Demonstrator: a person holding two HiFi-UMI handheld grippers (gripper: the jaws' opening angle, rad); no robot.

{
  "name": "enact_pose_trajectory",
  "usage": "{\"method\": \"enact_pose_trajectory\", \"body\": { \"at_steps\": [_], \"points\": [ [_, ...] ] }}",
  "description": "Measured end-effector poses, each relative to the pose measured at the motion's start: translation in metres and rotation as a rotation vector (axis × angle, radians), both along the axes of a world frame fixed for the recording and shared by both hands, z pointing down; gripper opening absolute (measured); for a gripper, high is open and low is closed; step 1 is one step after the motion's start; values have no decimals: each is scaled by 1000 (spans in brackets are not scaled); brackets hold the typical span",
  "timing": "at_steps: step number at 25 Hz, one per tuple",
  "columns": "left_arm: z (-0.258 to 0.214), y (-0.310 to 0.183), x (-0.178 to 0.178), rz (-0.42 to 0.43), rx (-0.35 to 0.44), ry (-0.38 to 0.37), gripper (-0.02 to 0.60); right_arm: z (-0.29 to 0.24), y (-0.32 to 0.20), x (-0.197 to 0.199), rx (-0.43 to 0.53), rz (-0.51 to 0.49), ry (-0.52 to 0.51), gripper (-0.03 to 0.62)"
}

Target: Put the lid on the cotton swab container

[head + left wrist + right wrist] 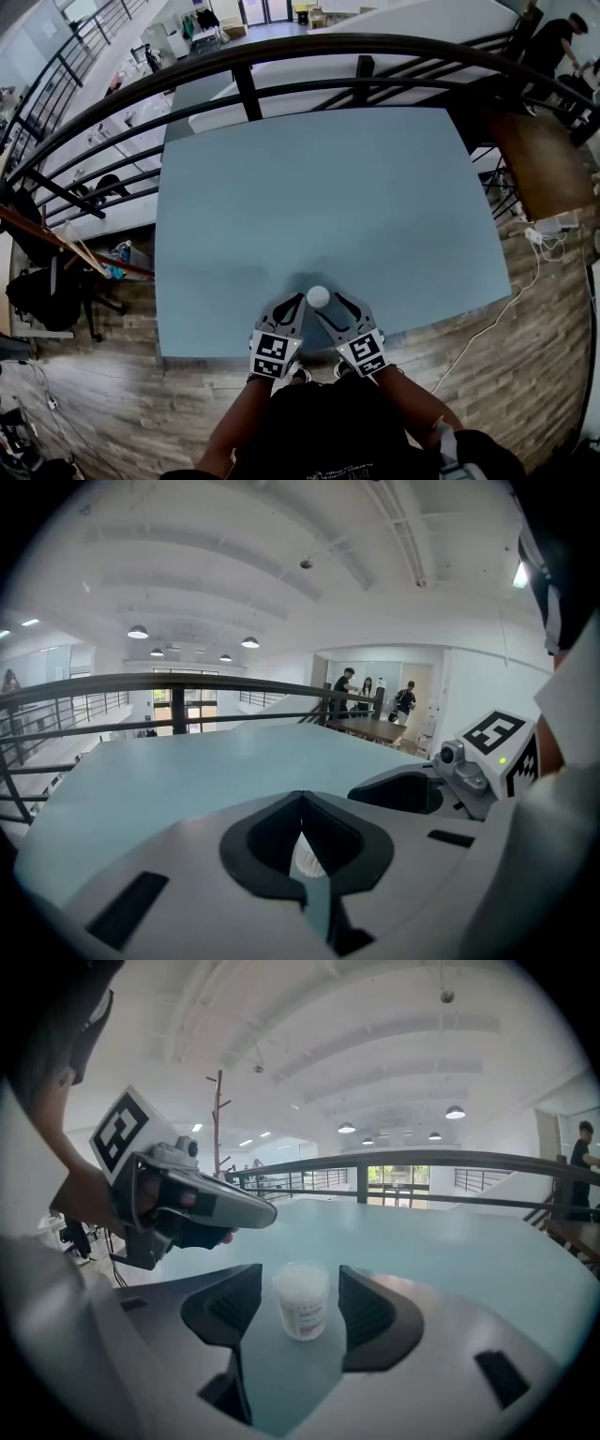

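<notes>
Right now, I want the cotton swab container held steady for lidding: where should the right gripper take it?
Grip the cotton swab container by its side wall, below the rim, coming from the near table edge. It stands upright and round, centred between the right gripper's open jaws, so closing them squeezes opposite sides.

Bare table beyond the cotton swab container, railing behind

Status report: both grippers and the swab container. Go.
Left gripper shut on thin white piece, likely the lid. Right gripper open, container upright between its jaws, untouched. Nothing in the way on table.
</notes>
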State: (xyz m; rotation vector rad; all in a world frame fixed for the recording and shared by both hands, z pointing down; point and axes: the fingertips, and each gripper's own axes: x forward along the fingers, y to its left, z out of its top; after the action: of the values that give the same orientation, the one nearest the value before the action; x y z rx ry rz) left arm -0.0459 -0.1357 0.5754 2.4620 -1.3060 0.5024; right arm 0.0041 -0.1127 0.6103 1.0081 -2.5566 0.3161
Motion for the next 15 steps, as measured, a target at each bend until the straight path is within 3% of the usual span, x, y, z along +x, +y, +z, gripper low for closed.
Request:
{"method": "enact_pose_trajectory", "body": {
  "at_steps": [7,11,15],
  "points": [
    [-28,-7,-9,-22,41,77,9,-55,-14,-8,105,11,-43,248],
    [-45,-4,-12,-24,31,136,9,-83,-25,-13,168,17,-59,196],
    [-62,-7,-16,-32,96,142,9,-103,-35,-11,197,36,-66,125]
  ]
}}
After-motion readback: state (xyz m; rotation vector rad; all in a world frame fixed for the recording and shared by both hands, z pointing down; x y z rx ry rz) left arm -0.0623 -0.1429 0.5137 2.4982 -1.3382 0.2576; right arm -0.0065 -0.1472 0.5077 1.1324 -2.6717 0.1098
